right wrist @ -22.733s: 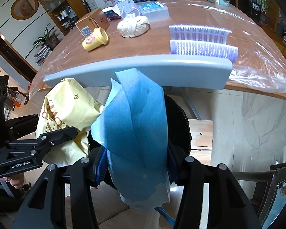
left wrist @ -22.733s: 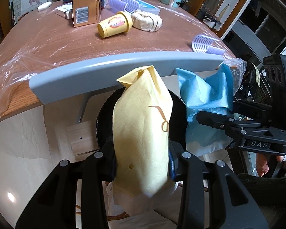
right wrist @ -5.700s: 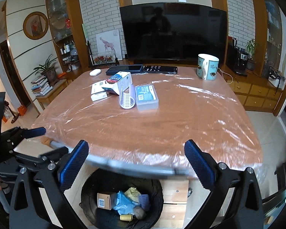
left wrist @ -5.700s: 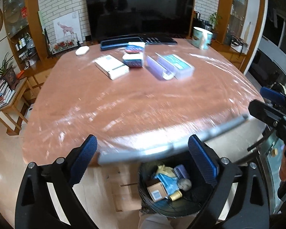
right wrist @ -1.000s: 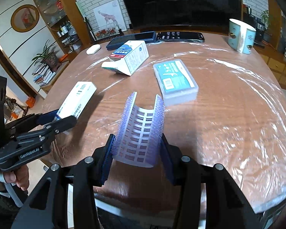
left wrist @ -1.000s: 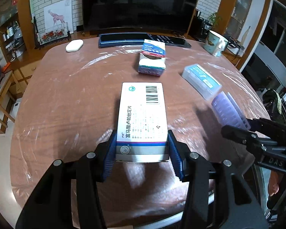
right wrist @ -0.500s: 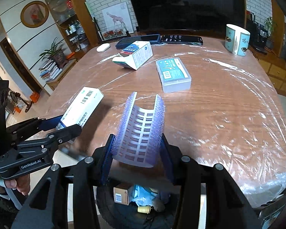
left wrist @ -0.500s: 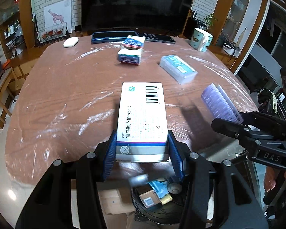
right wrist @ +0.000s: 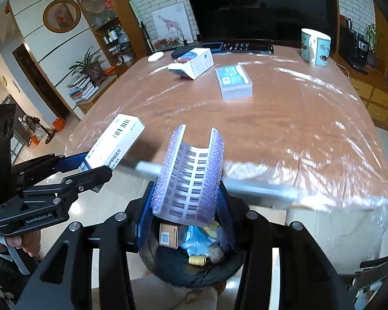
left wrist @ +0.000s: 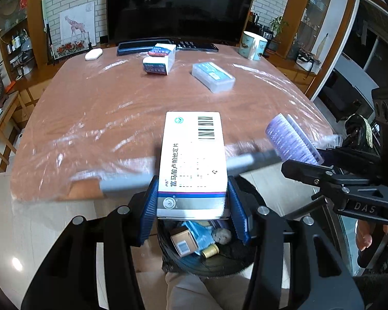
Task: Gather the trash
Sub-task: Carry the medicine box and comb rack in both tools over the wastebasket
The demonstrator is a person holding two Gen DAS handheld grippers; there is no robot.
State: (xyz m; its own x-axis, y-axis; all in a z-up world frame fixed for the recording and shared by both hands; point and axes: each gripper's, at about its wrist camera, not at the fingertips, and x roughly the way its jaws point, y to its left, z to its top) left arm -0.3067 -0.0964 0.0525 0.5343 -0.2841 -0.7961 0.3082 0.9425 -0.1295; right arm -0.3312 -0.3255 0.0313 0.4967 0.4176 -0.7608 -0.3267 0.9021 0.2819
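My left gripper (left wrist: 192, 204) is shut on a white medicine box (left wrist: 192, 162) with a barcode, held above the black trash bin (left wrist: 219, 266). My right gripper (right wrist: 185, 206) is shut on a curved purple blister sheet (right wrist: 191, 173), held above the same bin (right wrist: 194, 273). The bin holds a small cardboard box (left wrist: 183, 241), blue wrapping (left wrist: 200, 232), a yellow cup (left wrist: 210, 251) and a crumpled wad. Each gripper shows in the other view: the right one (left wrist: 297, 166) with the purple sheet (left wrist: 292, 139), the left one (right wrist: 90, 166) with the white box (right wrist: 112, 142).
The wooden table (left wrist: 116, 108) under clear film carries a blue-white carton (left wrist: 159, 60), a clear plastic case (left wrist: 212, 76), a mug (left wrist: 253, 45), a white mouse (left wrist: 93, 53) and a keyboard (left wrist: 142, 45). The table's grey front edge (right wrist: 258, 186) lies just beyond the bin.
Both grippers have pulled back from the table with their loads. The bin now shows fully under both of them, and the table's edge has moved farther away.
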